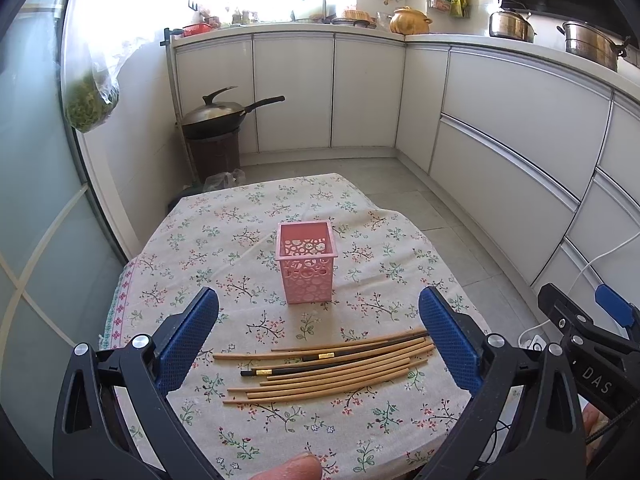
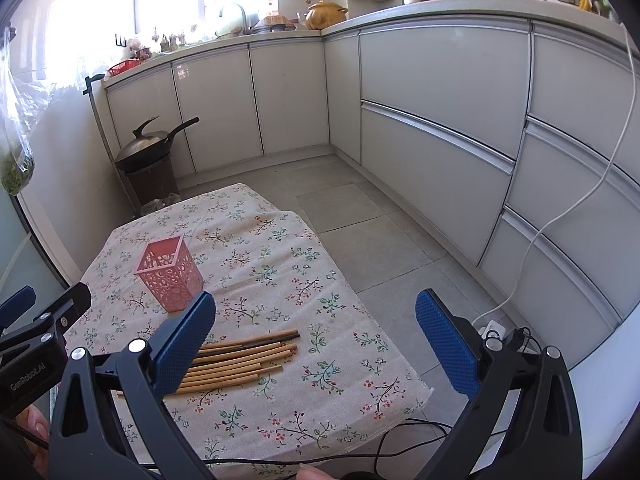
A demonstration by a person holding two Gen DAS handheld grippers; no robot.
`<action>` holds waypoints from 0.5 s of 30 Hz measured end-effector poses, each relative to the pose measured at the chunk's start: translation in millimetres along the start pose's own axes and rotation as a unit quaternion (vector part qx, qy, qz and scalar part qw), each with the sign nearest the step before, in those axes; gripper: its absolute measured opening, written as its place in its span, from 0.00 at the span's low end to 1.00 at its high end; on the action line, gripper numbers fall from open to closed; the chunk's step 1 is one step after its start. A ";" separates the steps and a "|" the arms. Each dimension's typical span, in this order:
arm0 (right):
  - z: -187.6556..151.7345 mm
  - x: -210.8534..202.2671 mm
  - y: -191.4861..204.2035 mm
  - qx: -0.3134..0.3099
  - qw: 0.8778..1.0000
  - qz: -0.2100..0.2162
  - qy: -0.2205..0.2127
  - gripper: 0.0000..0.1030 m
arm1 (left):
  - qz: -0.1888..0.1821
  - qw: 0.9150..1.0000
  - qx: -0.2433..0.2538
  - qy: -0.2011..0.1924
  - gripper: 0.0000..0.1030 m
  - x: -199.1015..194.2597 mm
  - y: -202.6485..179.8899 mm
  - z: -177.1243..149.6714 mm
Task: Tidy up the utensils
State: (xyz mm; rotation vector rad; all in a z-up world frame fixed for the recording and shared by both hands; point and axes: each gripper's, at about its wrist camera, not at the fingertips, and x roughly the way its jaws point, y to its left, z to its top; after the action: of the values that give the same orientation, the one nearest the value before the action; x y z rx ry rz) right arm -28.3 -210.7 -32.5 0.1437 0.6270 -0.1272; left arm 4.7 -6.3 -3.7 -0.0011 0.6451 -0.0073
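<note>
A loose row of chopsticks (image 1: 332, 368) lies on the floral-clothed counter (image 1: 224, 240), mostly pale bamboo, two dark ones with gold bands. They sit just ahead of the left tongs (image 1: 318, 328), between its spread blue pads. Beyond them stands an upright pink perforated holder (image 1: 307, 266). The right tongs (image 2: 315, 336), also spread and holding nothing, hang over the counter's right edge; its left finger hides the chopsticks' near ends.

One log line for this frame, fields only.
stage: not started | left tongs: open, empty | right tongs: open, empty | chopsticks: flat on tablecloth | pink holder: upright, empty
</note>
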 end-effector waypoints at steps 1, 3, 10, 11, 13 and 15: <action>-0.2 0.0 0.7 -0.001 1.000 0.001 0.000 0.95 | 0.000 1.000 0.000 0.000 0.93 -0.3 -0.5 0.5; 0.5 0.4 0.2 -0.002 1.000 0.001 0.000 0.95 | -0.001 1.000 0.001 0.000 0.93 1.0 0.6 -2.5; 1.3 1.0 -1.1 0.000 1.000 0.002 0.002 0.95 | -0.002 1.000 0.001 -0.001 0.93 0.9 -1.1 -3.3; 1.2 1.0 -0.9 0.000 1.000 0.002 0.002 0.95 | -0.002 1.000 0.001 0.000 0.93 0.7 -1.9 -3.3; 1.2 1.0 -1.1 0.000 1.000 0.001 0.002 0.95 | -0.002 1.000 0.002 -0.001 0.93 1.0 -0.6 -3.3; 1.1 1.0 -0.7 0.000 1.000 0.001 0.002 0.95 | -0.002 1.000 0.002 -0.001 0.93 0.7 -2.1 -3.3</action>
State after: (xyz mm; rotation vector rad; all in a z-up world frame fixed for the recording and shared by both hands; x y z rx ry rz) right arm -27.0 -211.7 -32.3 0.1455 0.6310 -0.1249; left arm 3.3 -8.4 -6.7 0.0019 0.6440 -0.0129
